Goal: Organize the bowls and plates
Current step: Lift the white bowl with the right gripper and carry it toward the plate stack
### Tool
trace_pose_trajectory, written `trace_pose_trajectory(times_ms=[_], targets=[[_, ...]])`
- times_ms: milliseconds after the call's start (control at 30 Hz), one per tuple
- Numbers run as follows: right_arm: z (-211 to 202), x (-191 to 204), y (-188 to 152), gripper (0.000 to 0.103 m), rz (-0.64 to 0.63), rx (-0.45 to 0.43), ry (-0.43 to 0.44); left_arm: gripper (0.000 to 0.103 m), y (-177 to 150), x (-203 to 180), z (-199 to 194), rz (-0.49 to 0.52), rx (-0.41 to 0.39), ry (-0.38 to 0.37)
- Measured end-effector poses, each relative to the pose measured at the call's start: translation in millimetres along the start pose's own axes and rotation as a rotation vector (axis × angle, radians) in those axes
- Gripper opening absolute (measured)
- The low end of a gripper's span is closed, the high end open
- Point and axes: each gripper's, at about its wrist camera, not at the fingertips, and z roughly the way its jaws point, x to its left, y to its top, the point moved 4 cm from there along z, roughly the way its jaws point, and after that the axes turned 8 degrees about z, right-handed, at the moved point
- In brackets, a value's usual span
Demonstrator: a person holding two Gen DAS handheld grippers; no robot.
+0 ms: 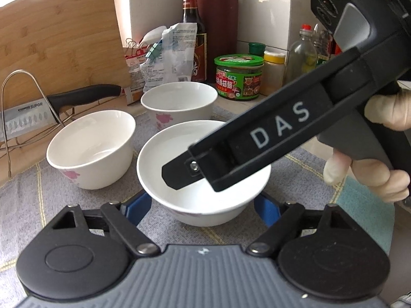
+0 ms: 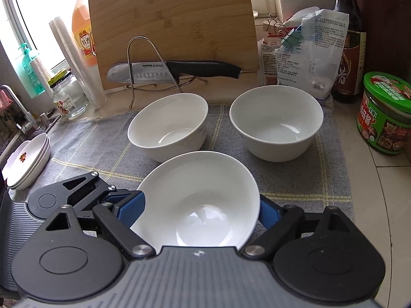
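Three white bowls with pink flowers stand on a grey checked mat (image 2: 102, 138). The near bowl (image 1: 200, 177) (image 2: 203, 200) sits between the blue pads of both grippers. My left gripper (image 1: 203, 205) has its jaws wide, one pad on each side of the near bowl's base. My right gripper (image 2: 203, 210) also straddles this bowl from above; its black body (image 1: 269, 133) crosses the left wrist view with one finger inside the bowl. Whether either pad presses the bowl is unclear. The left bowl (image 1: 90, 148) (image 2: 168, 125) and the far bowl (image 1: 179, 102) (image 2: 276, 120) stand behind, empty.
A stack of small white plates (image 2: 28, 161) sits at the mat's left edge by the sink. Behind stand a bamboo cutting board (image 2: 174, 23), a knife (image 2: 164, 70) on a wire rack, clipped bags (image 2: 308, 56), a dark sauce bottle (image 1: 192, 33), a green jar (image 1: 239, 77) (image 2: 385, 118) and spice bottles.
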Motion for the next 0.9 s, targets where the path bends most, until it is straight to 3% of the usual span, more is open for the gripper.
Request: trace_pose_trajectory(times_ms=[467,900], targets=[[-5.3,15.5,-2.3,0.094,-0.015,0.015,0.000,0.086,-1.3,6.2,-15.3,-0.008,0.020,-0.007],[-6.2,74.6,-8.8,0.094,-0.076,0.035,0.062,0.086,-21.5,30.8,-67.8,-0.037,0.036,0.052]])
